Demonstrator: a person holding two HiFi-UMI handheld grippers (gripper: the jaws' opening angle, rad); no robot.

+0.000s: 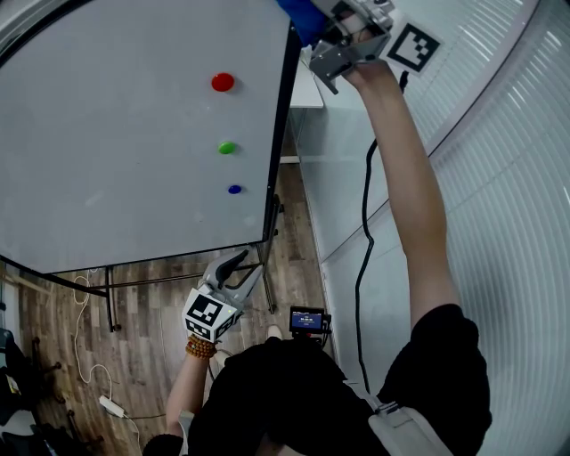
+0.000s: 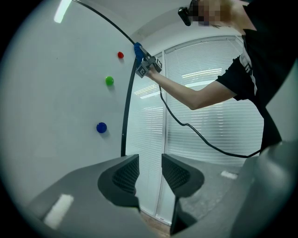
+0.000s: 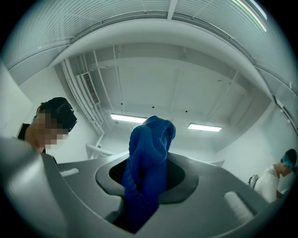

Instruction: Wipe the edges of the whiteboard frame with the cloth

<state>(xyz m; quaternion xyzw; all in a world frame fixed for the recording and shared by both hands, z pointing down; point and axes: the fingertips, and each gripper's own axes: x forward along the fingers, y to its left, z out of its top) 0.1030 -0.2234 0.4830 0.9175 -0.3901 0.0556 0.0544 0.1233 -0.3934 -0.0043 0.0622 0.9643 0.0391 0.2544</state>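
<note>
Right gripper (image 3: 148, 176) clamps cloth (image 3: 151, 142) lengthwise, protruding beyond its tips.

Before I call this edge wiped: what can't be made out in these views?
- Contact between the blue cloth and the whiteboard frame: the head view's top edge cuts the cloth off, and it is too small in the left gripper view.
- The frame in the right gripper view: absent. That view shows only the ceiling behind the cloth clamped in the right gripper.
- The frame's left edge: cut off in the head view and the left gripper view.
</note>
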